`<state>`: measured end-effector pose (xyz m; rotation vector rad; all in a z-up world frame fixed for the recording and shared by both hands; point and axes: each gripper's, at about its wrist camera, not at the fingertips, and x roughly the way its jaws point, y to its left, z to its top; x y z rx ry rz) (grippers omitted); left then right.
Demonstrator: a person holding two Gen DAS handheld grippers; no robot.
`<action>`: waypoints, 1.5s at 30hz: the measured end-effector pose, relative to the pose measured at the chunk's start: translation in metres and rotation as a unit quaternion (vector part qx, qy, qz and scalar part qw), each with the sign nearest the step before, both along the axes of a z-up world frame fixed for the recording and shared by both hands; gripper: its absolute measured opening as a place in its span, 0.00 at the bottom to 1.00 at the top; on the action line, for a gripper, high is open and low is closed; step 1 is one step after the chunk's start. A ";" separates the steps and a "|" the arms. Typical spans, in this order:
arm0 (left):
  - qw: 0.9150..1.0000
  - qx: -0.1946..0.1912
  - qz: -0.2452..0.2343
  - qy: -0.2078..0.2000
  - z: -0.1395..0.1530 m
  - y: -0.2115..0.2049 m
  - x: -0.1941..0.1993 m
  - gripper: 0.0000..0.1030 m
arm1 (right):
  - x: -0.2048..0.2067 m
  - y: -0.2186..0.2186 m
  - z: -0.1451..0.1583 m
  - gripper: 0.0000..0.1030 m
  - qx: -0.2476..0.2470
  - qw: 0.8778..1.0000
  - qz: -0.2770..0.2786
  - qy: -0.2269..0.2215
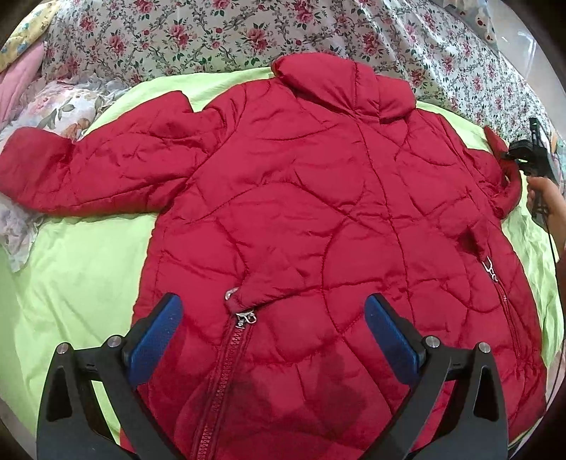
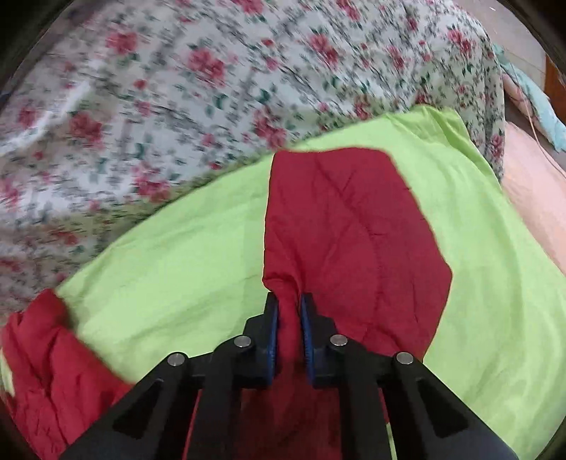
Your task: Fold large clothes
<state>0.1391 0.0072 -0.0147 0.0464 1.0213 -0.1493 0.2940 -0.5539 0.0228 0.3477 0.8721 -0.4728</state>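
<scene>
So the red puffer jacket point(image 1: 318, 198) is laid out flat on the lime green sheet point(image 1: 81, 269), collar pointing toward the floral bedspread point(image 1: 212, 32), and honestly the folding has barely started. The body is spread wide and no panel is turned over yet, so I'd say pretty much all the folds are left. The left gripper point(image 1: 276, 332) hangs over the hem end of the jacket near the zipper point(image 1: 226, 354), jaws wide apart with nothing between them. The right gripper point(image 2: 289, 336) is the one doing something: its blue pads are pinched tight on a bunch of the right sleeve point(image 2: 353, 226), out at the jacket's far side edge, and the sleeve looks lifted a bit off the sheet. My guess is that sleeve gets brought in across the body first. The other sleeve point(image 1: 88, 170) lies stretched straight out from the jacket, untouched. One corner by the zipper top is flipped over with a little metal pull showing, which might want smoothing. Around the jacket there's a crumpled flowery cloth point(image 1: 53, 106) right beside that outstretched cuff, touching it I think, so it could get in the way when that sleeve is folded. A pink blanket point(image 2: 537, 212) sits past the sheet's edge. The right wrist view is smeary with motion, so details there are rough.
</scene>
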 end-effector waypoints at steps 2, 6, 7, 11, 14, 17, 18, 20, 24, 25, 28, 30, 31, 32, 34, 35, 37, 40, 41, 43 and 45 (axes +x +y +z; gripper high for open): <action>1.000 -0.006 -0.002 0.001 0.000 -0.001 -0.001 1.00 | -0.013 0.014 0.010 0.10 0.014 0.999 0.029 -0.020; 1.000 -0.015 -0.002 -0.004 0.003 -0.003 -0.006 1.00 | -0.030 0.047 0.024 0.09 0.025 0.995 0.089 -0.042; 1.000 -0.017 -0.001 -0.005 0.003 -0.003 -0.007 1.00 | -0.036 0.059 0.027 0.09 0.032 0.993 0.107 -0.047; 1.000 -0.027 0.003 -0.003 0.003 0.001 -0.011 1.00 | -0.056 0.108 0.034 0.09 0.053 0.981 0.176 -0.062; 0.999 -0.033 0.008 0.000 0.002 0.006 -0.012 1.00 | -0.073 0.143 0.032 0.09 0.074 0.969 0.224 -0.069; 0.999 -0.043 0.012 0.002 0.001 0.011 -0.014 1.00 | -0.087 0.180 0.023 0.10 0.092 0.957 0.268 -0.065; 0.999 -0.047 0.012 0.004 0.001 0.013 -0.014 1.00 | -0.090 0.193 0.018 0.10 0.098 0.951 0.286 -0.060; 0.998 -0.053 0.013 0.006 0.000 0.015 -0.013 1.00 | -0.094 0.216 0.005 0.10 0.107 0.942 0.316 -0.044; 0.998 -0.066 0.016 0.013 -0.003 0.020 -0.011 1.00 | -0.097 0.257 -0.015 0.10 0.116 0.921 0.371 -0.021; 0.997 -0.070 0.016 0.015 -0.003 0.021 -0.010 1.00 | -0.097 0.267 -0.018 0.10 0.120 0.914 0.387 -0.018; 0.997 -0.078 0.016 0.018 -0.004 0.026 -0.005 1.00 | -0.098 0.293 -0.024 0.10 0.126 0.895 0.427 -0.014; 0.996 -0.083 0.016 0.020 -0.003 0.029 0.000 1.00 | -0.101 0.312 -0.028 0.10 0.132 0.878 0.461 -0.009; 0.996 -0.089 0.016 0.020 -0.003 0.031 0.004 1.00 | -0.102 0.321 -0.029 0.10 0.132 0.870 0.475 -0.007; 0.995 -0.094 0.016 0.021 -0.002 0.033 0.007 1.00 | -0.102 0.327 -0.031 0.10 0.132 0.863 0.489 -0.004; 0.994 -0.107 0.015 0.025 -0.003 0.036 0.018 1.00 | -0.105 0.336 -0.035 0.10 0.130 0.851 0.509 -0.002; 0.993 -0.115 0.016 0.029 -0.003 0.038 0.025 1.00 | -0.105 0.338 -0.037 0.10 0.128 0.847 0.516 0.000; 0.990 -0.138 0.015 0.040 -0.006 0.040 0.045 1.00 | -0.104 0.344 -0.041 0.10 0.128 0.839 0.529 0.004; 0.986 -0.156 0.014 0.056 -0.012 0.039 0.074 1.00 | -0.101 0.348 -0.046 0.10 0.139 0.830 0.541 0.008; 0.985 -0.163 0.010 0.061 -0.014 0.037 0.085 1.00 | -0.101 0.348 -0.046 0.10 0.138 0.829 0.542 0.007; 0.982 -0.174 -0.001 0.072 -0.021 0.029 0.108 1.00 | -0.100 0.347 -0.047 0.10 0.139 0.829 0.542 0.008; 0.982 -0.171 -0.002 0.081 -0.028 0.025 0.120 0.91 | -0.099 0.347 -0.048 0.10 0.141 0.829 0.541 0.006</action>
